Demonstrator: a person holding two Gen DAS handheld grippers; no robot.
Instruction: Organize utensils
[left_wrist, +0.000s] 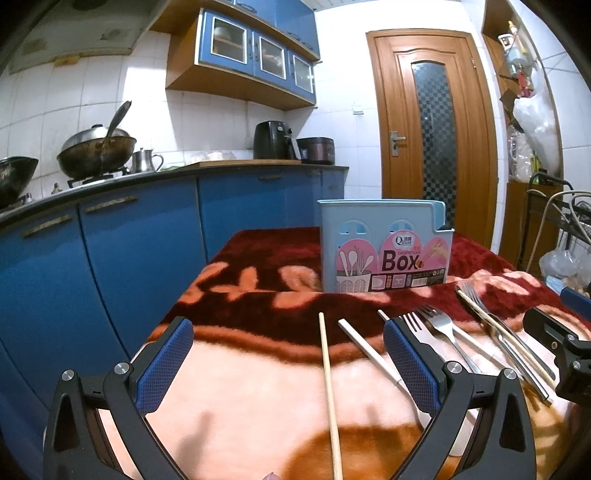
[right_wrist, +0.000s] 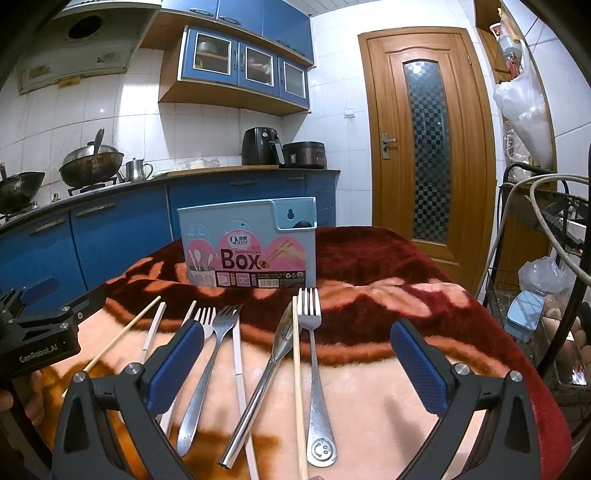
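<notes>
My right gripper hangs wide open and empty over the cutlery; my left gripper is spread too, gripping nothing. Between the right fingers, low centre of frame, lie a smiley-handled fork, a wooden chopstick and a knife; further left, two more forks and white chopsticks. All rest on the red-and-peach blanket. Behind them, mid-frame, stands the blue box; I cannot see inside it.
</notes>
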